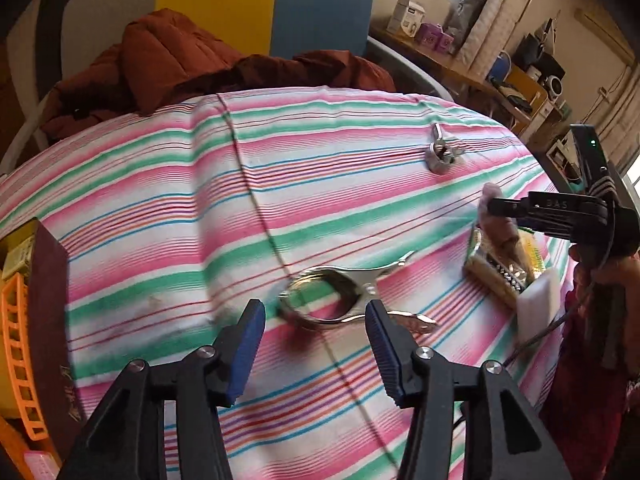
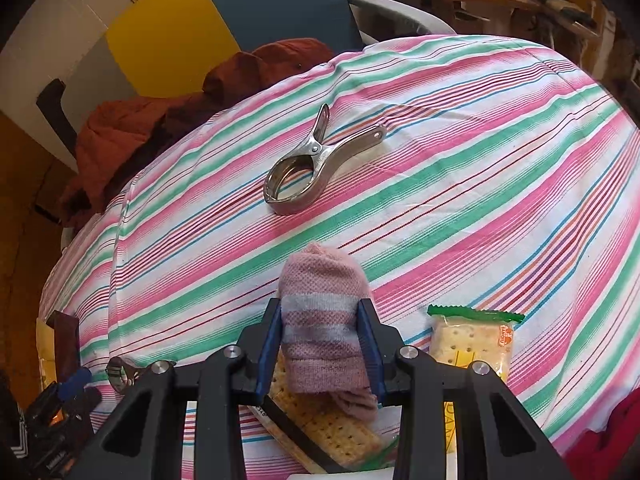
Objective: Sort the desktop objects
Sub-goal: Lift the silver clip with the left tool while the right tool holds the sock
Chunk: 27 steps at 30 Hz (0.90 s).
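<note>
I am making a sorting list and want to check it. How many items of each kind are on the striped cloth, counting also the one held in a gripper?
Metal clamps: 2
Cracker packs: 2
Sock, held in the right gripper: 1
White block: 1
Total: 6

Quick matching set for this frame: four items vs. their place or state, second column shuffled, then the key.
Items
1. rolled pink sock
2. metal clamp
3. left gripper
4. cracker packet

States
A. open, nothing between its pads
B. gripped between the right gripper's blue pads
C. lying on the striped cloth, just right of the sock
D. lying free on the cloth, just ahead of the left gripper's fingertips

Pairs: 1-B, 2-D, 3-A, 4-C
</note>
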Motion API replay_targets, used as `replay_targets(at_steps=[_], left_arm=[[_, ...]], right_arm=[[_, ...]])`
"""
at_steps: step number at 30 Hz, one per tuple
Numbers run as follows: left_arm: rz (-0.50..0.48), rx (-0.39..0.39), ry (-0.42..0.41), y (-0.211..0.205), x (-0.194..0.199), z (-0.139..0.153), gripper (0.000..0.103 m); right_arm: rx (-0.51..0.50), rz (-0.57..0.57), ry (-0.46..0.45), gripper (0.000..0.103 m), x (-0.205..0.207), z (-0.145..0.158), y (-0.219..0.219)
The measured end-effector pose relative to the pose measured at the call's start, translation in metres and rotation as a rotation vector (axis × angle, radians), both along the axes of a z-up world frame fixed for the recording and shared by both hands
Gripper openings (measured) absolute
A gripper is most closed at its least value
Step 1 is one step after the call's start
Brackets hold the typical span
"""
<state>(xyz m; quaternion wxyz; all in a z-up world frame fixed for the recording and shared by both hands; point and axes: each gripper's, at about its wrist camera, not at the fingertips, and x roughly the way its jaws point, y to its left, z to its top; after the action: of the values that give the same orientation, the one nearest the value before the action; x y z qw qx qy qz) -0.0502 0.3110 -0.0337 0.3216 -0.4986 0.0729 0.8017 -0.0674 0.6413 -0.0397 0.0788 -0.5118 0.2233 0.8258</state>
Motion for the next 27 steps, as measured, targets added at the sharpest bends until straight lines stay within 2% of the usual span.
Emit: replay_targets(at_steps=[2, 3, 6, 8, 11, 13, 22, 27], left_arm=[[-0.028, 0.055, 0.006, 0.01, 0.008, 0.006, 0.053], [-0.055, 0.052, 0.009, 0.018, 0.011, 0.008, 0.053], [-0.093, -0.044, 0.047, 0.043, 0.013, 0.002, 0.051], [-0.1, -0.076, 0.024, 0.052, 0.007, -0.008, 0.05], [-0.102, -0.144, -0.019, 0.062, 0.001, -0.025, 0.043], [-0.091, -0.16, -0.038, 0.063, -0.001, -0.033, 0.04], [-0.082, -0.189, 0.037, 0.07, 0.003, -0.031, 0.034], [-0.086, -0.172, 0.055, 0.066, 0.007, -0.026, 0.023]], right_arm=[[-0.001, 0.0, 0.001, 0.038, 0.0, 0.0, 0.0], [-0.003, 0.0, 0.002, 0.038, 0.001, 0.0, -0.001], [-0.003, 0.001, 0.001, 0.038, 0.001, 0.0, -0.002], [-0.002, 0.003, 0.001, 0.038, 0.001, 0.0, -0.003], [-0.007, 0.004, 0.004, 0.038, 0.001, 0.0, -0.003], [-0.005, 0.006, 0.003, 0.038, 0.001, 0.0, -0.004], [0.009, 0.032, -0.002, 0.038, 0.0, 0.001, -0.007], [-0.006, 0.034, 0.006, 0.038, 0.001, 0.001, -0.006]])
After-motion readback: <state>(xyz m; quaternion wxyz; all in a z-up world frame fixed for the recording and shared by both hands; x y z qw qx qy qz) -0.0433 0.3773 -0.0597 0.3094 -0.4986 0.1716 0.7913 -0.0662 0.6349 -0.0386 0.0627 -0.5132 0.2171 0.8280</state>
